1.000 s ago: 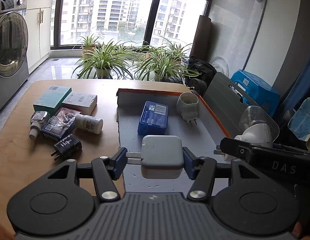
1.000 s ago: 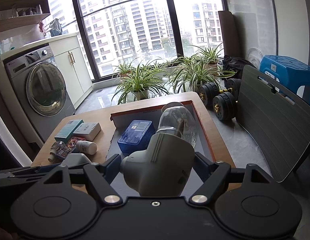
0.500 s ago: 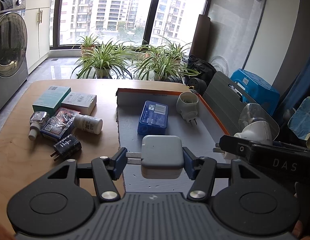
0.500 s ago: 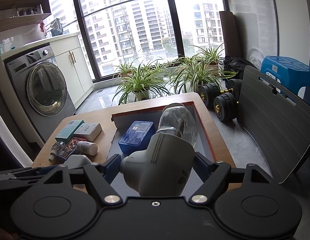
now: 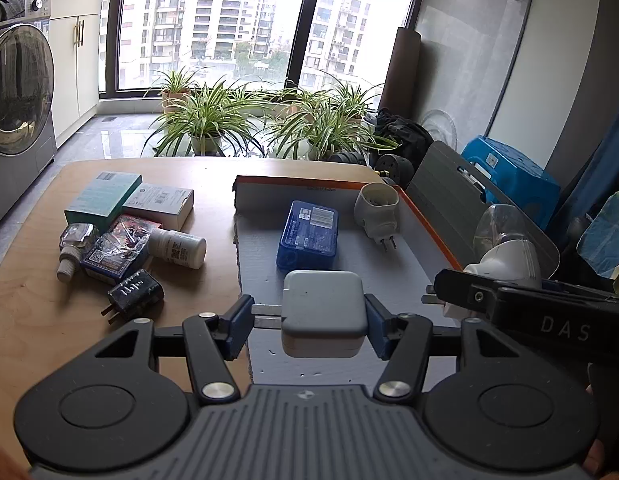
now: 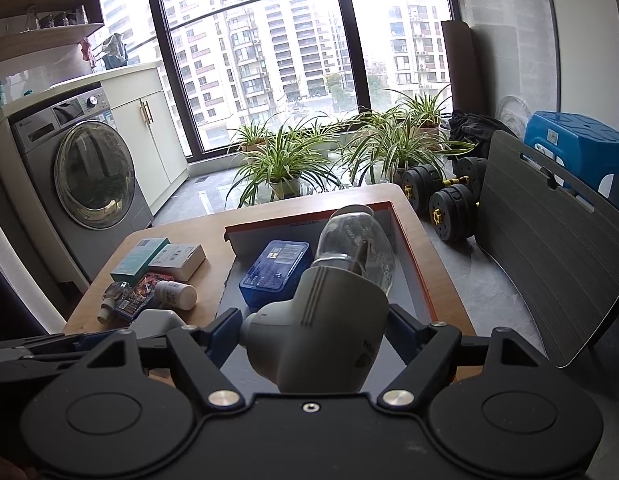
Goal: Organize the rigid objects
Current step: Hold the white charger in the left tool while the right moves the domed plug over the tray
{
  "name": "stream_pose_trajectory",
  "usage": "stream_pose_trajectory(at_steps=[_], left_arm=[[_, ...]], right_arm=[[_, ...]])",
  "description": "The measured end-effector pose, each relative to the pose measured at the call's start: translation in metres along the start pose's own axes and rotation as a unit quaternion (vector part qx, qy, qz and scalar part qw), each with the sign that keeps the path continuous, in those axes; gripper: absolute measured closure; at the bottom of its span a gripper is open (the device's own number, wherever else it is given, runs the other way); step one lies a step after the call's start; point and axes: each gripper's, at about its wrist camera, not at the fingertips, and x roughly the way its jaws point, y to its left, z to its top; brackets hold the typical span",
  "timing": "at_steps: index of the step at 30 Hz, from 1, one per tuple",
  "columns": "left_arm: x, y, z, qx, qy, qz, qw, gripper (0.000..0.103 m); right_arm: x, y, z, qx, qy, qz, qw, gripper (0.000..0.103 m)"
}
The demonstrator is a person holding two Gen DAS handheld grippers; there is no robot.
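Orange-rimmed tray (image 5: 425, 220) on the table: contains blue case (image 5: 308, 235) and white plug-in unit (image 5: 376, 210). Left gripper (image 5: 309, 322): jaws clamped on white charger (image 5: 323, 312) above tray's near end. Right gripper (image 6: 311, 330): jaws wide, gripping grey plug-in device with clear bottle (image 6: 321, 320) over tray.

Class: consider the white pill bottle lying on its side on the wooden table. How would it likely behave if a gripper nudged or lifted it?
The white pill bottle is round and lies on its side, so a nudge would probably roll it. It looks like rigid plastic, likely stiff and light. Its smooth wall may slip between flat pads.
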Motion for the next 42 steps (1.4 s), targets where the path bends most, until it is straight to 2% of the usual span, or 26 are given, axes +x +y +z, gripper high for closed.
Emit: stream_pose_trajectory(at_steps=[42], left_arm=[[0.0061, 0.0056, -0.0032, -0.007, 0.008, 0.000, 0.9999, 0.044]], right_arm=[[0.0069, 0.0015, -0.0051, -0.001, 0.008, 0.001, 1.000, 0.011]])
